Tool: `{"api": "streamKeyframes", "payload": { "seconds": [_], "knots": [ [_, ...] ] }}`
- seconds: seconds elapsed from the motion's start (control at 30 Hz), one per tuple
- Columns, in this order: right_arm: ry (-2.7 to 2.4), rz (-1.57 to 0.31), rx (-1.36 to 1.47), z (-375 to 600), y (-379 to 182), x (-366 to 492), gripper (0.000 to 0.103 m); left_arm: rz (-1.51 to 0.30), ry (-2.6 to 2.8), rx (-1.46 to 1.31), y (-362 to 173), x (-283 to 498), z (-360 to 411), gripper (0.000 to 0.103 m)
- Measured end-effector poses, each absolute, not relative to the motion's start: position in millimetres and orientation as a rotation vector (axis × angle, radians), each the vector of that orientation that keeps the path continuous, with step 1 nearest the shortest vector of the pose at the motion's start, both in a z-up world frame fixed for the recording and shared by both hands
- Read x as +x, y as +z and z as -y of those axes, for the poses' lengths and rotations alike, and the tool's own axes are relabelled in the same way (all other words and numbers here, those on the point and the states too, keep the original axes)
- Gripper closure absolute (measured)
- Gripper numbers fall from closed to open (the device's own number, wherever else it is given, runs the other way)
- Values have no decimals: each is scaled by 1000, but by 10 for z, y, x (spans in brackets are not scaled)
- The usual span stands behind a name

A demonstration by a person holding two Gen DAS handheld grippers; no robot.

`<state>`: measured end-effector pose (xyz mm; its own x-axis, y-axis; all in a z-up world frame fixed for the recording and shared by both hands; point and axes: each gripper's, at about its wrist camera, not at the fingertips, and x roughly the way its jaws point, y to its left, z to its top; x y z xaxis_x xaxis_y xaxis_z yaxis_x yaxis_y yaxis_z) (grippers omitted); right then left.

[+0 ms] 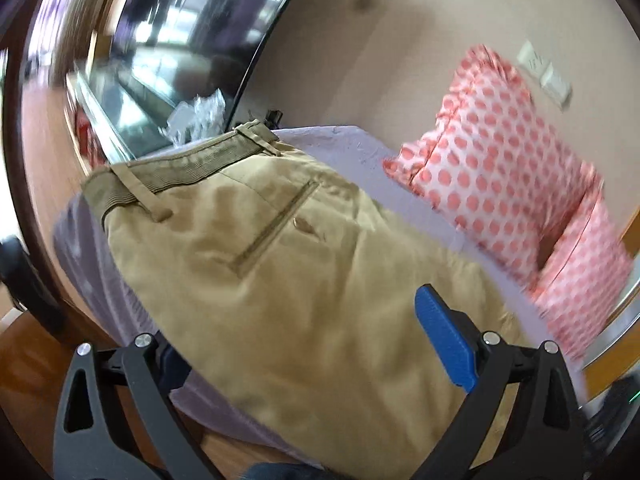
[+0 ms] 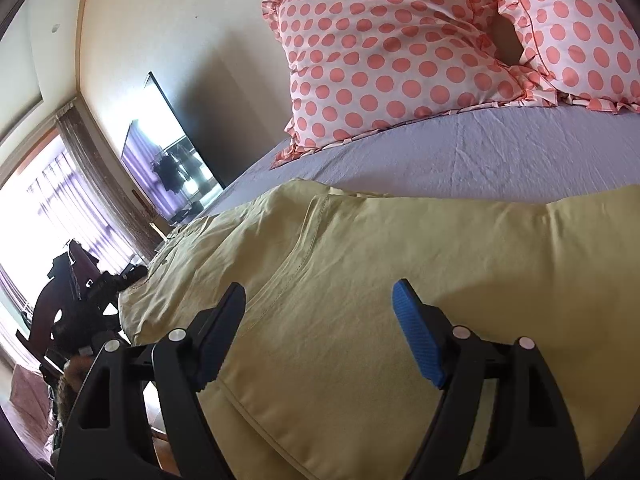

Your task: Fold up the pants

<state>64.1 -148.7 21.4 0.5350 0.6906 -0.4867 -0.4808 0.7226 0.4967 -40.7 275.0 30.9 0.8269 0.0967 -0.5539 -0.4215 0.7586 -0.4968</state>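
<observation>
**Khaki on lilac, coral dots behind**

The pants (image 1: 304, 264) are khaki tan, the waistband (image 1: 180, 168) a ribbed, darker olive-brown; in the right wrist view they look a paler yellow (image 2: 380, 280). The bed sheet (image 2: 480, 156) beneath is pale lilac. Two pillows (image 2: 392, 52) are white with coral-pink polka dots and coral frilled edges. Each gripper is black with blue textured pads (image 2: 418, 332). The wall (image 2: 180, 20) is cream, the television (image 2: 176, 160) glossy black.
</observation>
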Motion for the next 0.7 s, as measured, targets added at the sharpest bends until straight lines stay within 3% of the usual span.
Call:
{"api": "streamKeyframes", "payload": {
  "seconds": [0.17, 0.23, 0.3, 0.37, 0.4, 0.47, 0.7],
  "knots": [
    [707, -712, 327, 1505, 217, 623, 25, -470, 165, -1009, 233, -466, -3253, 6],
    [709, -708, 328, 1520, 214, 604, 25, -461, 134, -1101, 183, -484, -3380, 11],
    [711, -707, 331, 1537, 209, 594, 25, -497, 148, -1099, 187, -454, -3413, 21],
    [710, -705, 338, 1556, 205, 587, 25, -537, 179, -1057, 206, -419, -3401, 47],
    [712, -702, 341, 1566, 207, 582, 25, -548, 193, -1026, 226, -405, -3382, 53],
    [715, -692, 343, 1579, 217, 563, 25, -557, 212, -981, 271, -403, -3369, 83],
    [729, -665, 350, 1628, 280, 499, 25, -577, 260, -739, 580, -236, -3136, 93]
  ]
}}
